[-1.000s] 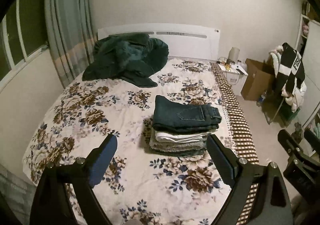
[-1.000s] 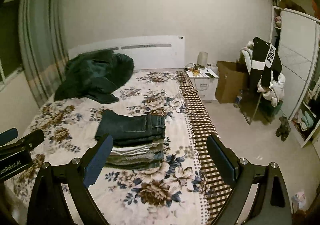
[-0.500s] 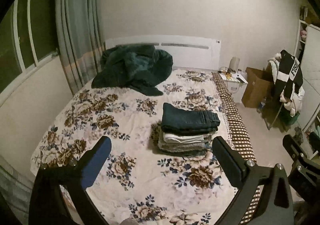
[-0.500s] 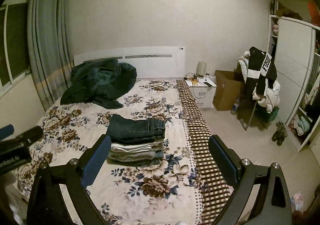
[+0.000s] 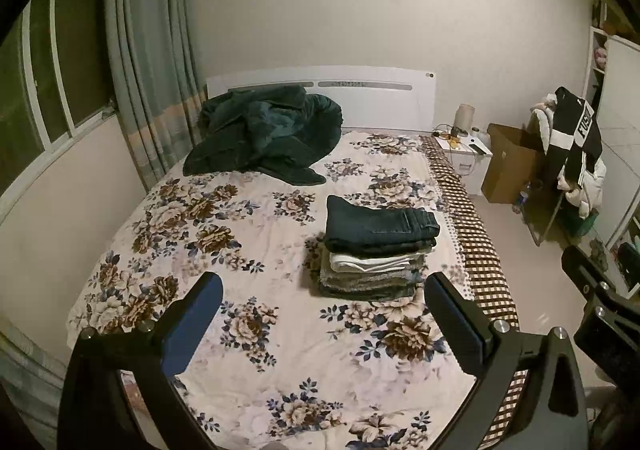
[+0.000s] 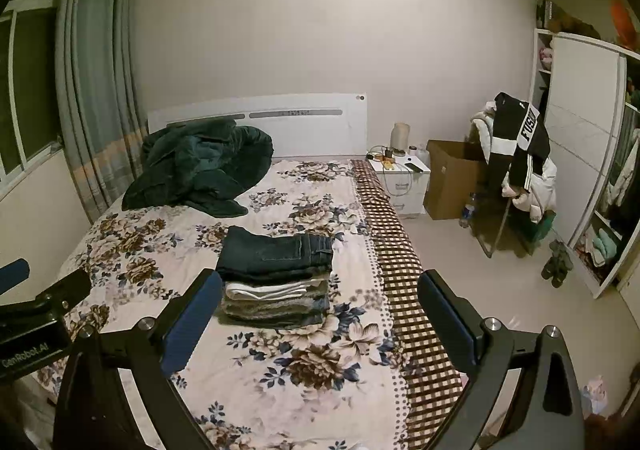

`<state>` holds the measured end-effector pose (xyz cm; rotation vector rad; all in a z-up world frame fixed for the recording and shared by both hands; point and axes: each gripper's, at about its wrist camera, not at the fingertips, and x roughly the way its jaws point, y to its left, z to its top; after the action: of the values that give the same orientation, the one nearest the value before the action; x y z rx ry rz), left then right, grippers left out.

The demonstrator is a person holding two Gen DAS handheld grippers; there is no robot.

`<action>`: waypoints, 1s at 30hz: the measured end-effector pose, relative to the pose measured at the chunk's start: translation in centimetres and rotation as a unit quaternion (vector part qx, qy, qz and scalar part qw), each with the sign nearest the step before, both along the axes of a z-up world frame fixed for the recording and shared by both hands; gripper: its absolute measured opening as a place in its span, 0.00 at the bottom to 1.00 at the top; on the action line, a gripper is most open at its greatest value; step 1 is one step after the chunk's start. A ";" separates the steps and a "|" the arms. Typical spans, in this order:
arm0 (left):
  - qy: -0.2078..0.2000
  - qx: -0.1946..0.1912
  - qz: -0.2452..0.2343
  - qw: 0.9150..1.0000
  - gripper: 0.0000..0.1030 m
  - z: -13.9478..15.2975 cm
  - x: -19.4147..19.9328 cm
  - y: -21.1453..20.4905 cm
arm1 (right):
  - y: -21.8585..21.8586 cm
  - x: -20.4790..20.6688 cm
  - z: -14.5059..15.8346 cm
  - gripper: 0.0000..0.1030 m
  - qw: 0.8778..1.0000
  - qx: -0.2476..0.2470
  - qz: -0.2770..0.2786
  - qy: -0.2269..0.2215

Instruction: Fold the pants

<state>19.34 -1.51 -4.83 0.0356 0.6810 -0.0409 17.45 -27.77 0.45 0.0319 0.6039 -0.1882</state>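
Observation:
A stack of folded pants [image 5: 376,250] [image 6: 278,282] lies on the floral bedspread [image 5: 248,250] [image 6: 320,350], toward the bed's right side. Dark blue jeans [image 5: 380,223] [image 6: 280,252] are on top, with a white pair and grey ones under them. My left gripper [image 5: 324,294] hangs open above the near end of the bed, short of the stack, with nothing between its fingers. My right gripper [image 6: 320,290] is open too, held back from the stack and empty. Each gripper shows at the edge of the other's view.
A dark green quilt [image 5: 264,133] [image 6: 200,165] is bunched at the headboard. Right of the bed stand a white nightstand [image 6: 400,177], a cardboard box [image 6: 452,177], a chair piled with clothes [image 6: 516,157] and a wardrobe [image 6: 584,153]. Curtains and a window [image 5: 60,61] line the left wall.
Both grippers have pulled back and risen from the stack, so the bed and pants look smaller and farther away. The left jaws stand slightly wider than a second ago.

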 end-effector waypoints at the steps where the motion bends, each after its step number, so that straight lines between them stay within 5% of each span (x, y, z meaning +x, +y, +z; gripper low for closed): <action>1: 0.000 0.000 0.001 1.000 1.00 0.0 -0.1 0.1 | 0.1 -0.1 0.1 0.97 1.000 0.002 0.002 0.001; 30: -0.010 0.007 0.007 1.000 1.00 0.8 -1.1 0.5 | 0.4 -0.5 0.1 0.97 1.000 0.020 0.012 0.012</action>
<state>18.23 -1.01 -4.01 0.0438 0.6611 -0.0216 16.90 -27.35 0.54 0.0608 0.6320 -0.1537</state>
